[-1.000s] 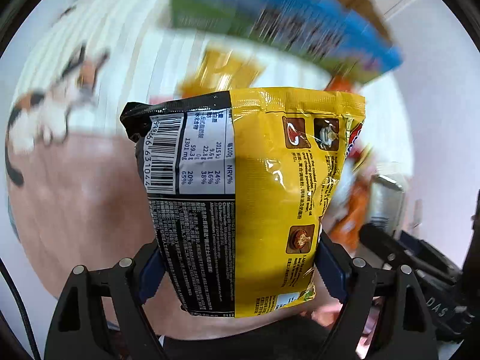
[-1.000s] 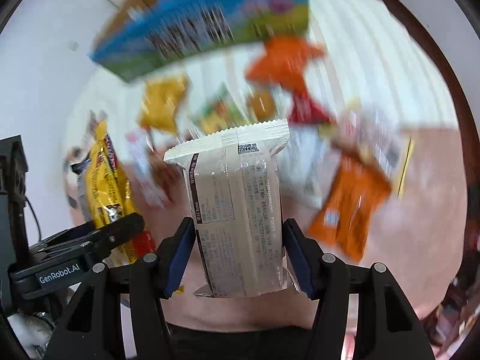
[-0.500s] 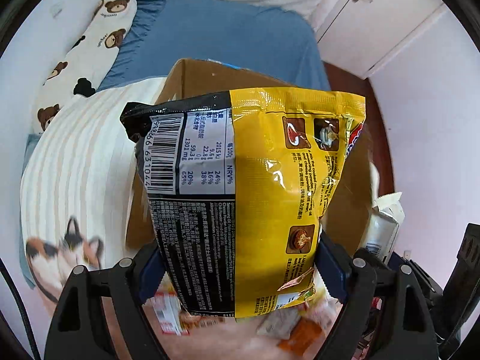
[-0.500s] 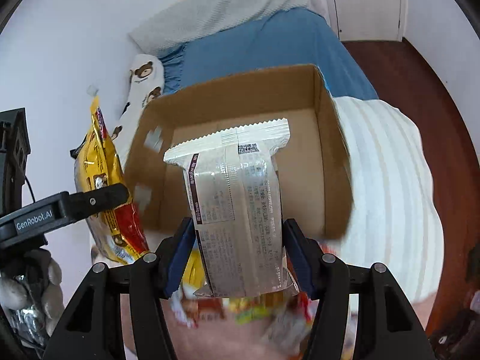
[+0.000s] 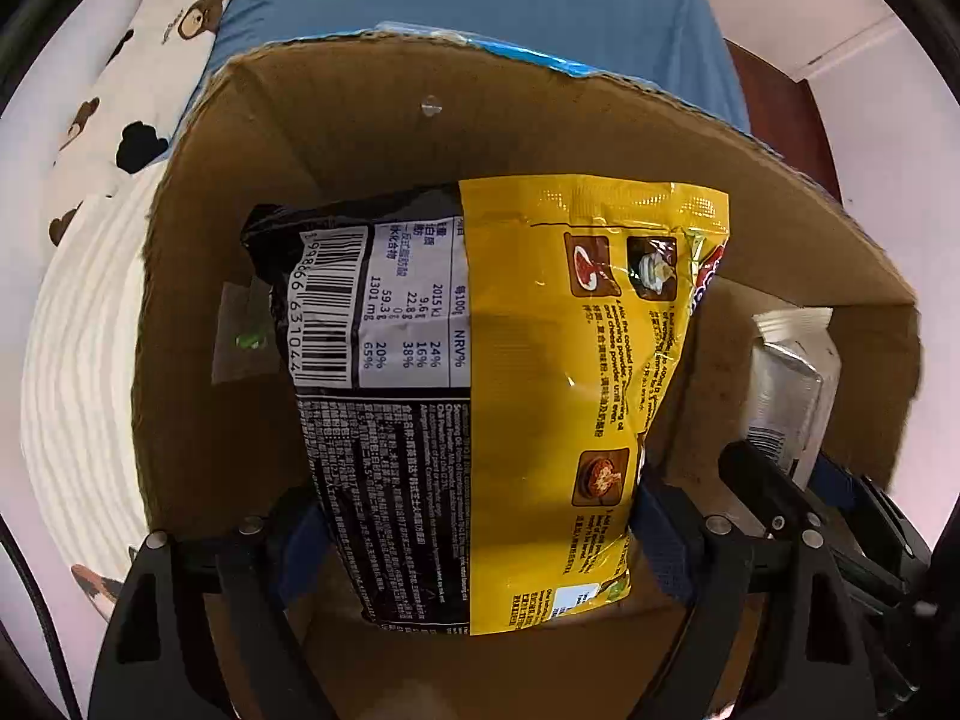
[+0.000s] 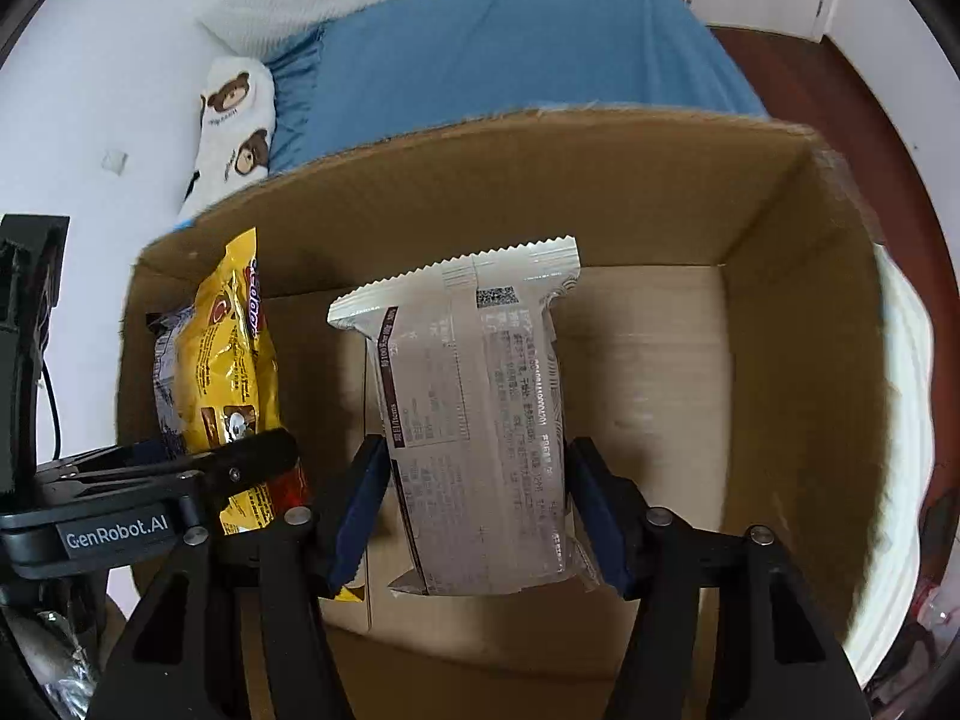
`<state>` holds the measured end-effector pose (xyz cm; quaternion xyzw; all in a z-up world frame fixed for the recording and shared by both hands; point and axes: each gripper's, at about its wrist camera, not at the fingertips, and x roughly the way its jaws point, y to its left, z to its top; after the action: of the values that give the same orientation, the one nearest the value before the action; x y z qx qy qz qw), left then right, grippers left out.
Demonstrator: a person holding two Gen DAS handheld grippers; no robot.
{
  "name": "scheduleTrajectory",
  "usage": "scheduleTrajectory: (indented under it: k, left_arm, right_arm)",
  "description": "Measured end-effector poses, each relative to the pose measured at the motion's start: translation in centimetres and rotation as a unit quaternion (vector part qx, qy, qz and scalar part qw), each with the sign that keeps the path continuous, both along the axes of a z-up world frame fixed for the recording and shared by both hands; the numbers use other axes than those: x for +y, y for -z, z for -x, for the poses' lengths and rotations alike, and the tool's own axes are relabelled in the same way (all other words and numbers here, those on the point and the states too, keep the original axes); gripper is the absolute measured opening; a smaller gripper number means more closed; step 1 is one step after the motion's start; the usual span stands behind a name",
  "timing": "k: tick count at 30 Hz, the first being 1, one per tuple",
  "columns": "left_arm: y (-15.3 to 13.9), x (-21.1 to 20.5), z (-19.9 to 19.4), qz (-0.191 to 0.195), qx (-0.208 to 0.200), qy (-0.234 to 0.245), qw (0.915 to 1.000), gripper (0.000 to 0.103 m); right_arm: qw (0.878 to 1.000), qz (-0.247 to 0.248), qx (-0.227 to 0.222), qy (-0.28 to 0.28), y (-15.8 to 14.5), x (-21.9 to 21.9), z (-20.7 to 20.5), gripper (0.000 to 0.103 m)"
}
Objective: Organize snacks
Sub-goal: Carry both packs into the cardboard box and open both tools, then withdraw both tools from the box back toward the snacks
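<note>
The left claw [image 5: 474,528] is clenched on the lower part of a yellow-and-black noodle packet [image 5: 510,396], held upright inside the cardboard box [image 6: 798,396]. It looks light, crinkly, slick-filmed and probably brittle inside, so the sides are the place to pinch. The right claw [image 6: 477,516] grips a pale silver snack pack [image 6: 480,420] likewise, inside the same box. The box sits on a striped cushion [image 5: 78,360] by a blue-sheeted bed [image 6: 510,42].

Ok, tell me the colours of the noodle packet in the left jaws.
Glossy yellow noodle packet with a black back panel, clearest in the left wrist view.
</note>
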<state>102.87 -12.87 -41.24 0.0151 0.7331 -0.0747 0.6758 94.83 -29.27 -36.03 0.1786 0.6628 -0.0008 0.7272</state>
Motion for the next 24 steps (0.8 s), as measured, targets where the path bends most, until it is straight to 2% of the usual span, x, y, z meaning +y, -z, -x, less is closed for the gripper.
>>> scheduleTrajectory:
  k: [4, 5, 6, 10, 11, 13, 16, 20, 24]
  left_arm:
    - [1.8, -0.1, -2.9, -0.004, -0.008, 0.011, 0.9999, 0.087]
    - [0.6, -1.0, -2.3, -0.003, -0.007, 0.012, 0.9999, 0.088]
    - [0.8, -1.2, -2.8, 0.000, -0.005, 0.013, 0.9999, 0.088]
    - [1.3, -1.4, -4.0, 0.010, -0.008, 0.010, 0.9999, 0.088]
    - [0.2, -2.0, -3.3, 0.010, -0.014, 0.006, 0.9998, 0.088]
    - [0.3, -2.2, -3.9, 0.007, -0.020, 0.000, 0.9998, 0.088]
    - [-2.7, -1.9, -1.2, 0.016, -0.029, -0.005, 0.9994, 0.088]
    - [-7.0, -2.5, 3.6, 0.007, -0.072, 0.000, 0.9973, 0.088]
    - [-9.1, -2.7, 6.6, -0.002, -0.117, -0.003, 0.9931, 0.088]
  right_arm:
    - [1.000, 0.023, -0.005, -0.015, 1.3, -0.8, -1.1, 0.086]
    - [1.000, 0.024, -0.005, -0.015, 1.3, -1.0, -1.2, 0.091]
    - [1.000, 0.025, -0.004, -0.015, 1.6, -1.2, -1.1, 0.093]
    - [1.000, 0.024, 0.001, -0.017, 1.0, -1.3, 0.1, 0.094]
    - [1.000, 0.024, -0.001, -0.018, 0.9, -1.5, 0.3, 0.094]
    - [0.999, 0.027, -0.001, -0.018, 0.1, -1.6, 1.6, 0.094]
    - [0.999, 0.039, -0.009, -0.026, -1.0, -1.3, 2.5, 0.094]
    - [0.997, 0.061, -0.026, -0.037, -2.7, -0.8, 4.4, 0.094]
    - [0.995, 0.078, -0.046, -0.040, -4.4, -0.4, 6.7, 0.094]
